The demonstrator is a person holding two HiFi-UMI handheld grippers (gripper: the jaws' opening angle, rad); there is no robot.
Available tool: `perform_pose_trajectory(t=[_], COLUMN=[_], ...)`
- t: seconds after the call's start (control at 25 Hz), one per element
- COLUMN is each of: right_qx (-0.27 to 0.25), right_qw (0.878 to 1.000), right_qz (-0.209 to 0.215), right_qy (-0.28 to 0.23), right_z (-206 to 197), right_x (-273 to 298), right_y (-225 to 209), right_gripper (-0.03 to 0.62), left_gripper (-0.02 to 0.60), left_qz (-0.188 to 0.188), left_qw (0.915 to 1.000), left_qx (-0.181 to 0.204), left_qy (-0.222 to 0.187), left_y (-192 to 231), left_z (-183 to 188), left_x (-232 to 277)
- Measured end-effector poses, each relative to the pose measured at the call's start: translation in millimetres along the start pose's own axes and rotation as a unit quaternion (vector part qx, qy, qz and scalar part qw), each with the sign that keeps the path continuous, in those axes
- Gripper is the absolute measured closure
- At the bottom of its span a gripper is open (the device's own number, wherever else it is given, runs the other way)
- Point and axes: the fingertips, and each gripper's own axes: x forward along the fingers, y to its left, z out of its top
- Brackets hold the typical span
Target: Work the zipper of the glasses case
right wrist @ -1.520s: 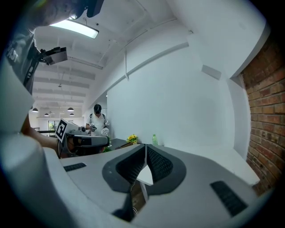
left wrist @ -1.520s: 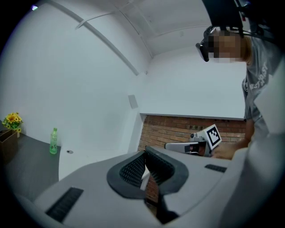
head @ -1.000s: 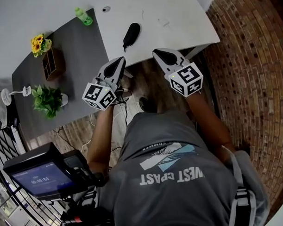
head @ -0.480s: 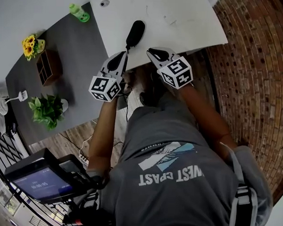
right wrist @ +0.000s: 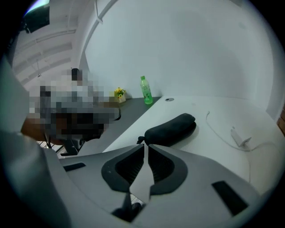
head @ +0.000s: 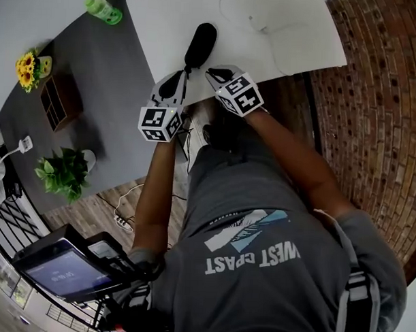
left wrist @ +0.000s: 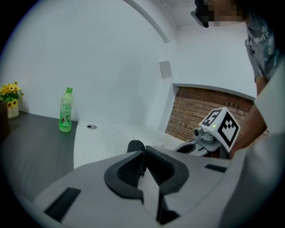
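Note:
The black glasses case (head: 201,42) lies on the white table (head: 165,24), near its front edge. In the right gripper view the case (right wrist: 171,129) lies just beyond the jaw tips, with its zipper end toward me. My left gripper (head: 179,77) hangs just short of the case's near end, shut and empty. The left gripper (left wrist: 143,153) hides most of the case (left wrist: 135,145) in its own view. My right gripper (head: 210,72) sits beside it on the right. The right gripper (right wrist: 146,146) has its jaws all but together after opening by a sliver, with nothing between them.
A green bottle (head: 102,10) stands on the dark table (head: 109,77) to the left, along with sunflowers (head: 27,64), a wooden box (head: 57,102) and a potted plant (head: 61,174). A white cable (head: 267,28) lies on the white table right of the case. A brick wall (head: 374,99) runs along the right.
Both grippers have dropped and moved forward over the white table's front edge, closing on the case's near end. The case has not moved on the table.

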Motion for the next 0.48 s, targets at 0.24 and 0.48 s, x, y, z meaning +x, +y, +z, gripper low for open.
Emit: perform_pose_trajectory(t=[0.24,0.48], right_qx=[0.0,0.004], right_qw=[0.999,0.997], right_qz=[0.008,0.0], right_qy=[0.051,0.074], right_z=[-22,-46], right_x=[23,-42], right_y=[14,95], right_gripper=[0.557,0.54], left_gripper=[0.576,0.577], left_qz=[0.015,0.019], left_qw=[0.9996,0.9993], left_qx=[0.0,-0.004], left_qy=[0.022,0.03], left_y=[-1,-68], left_z=[-17,-14], left_x=[-6,-86])
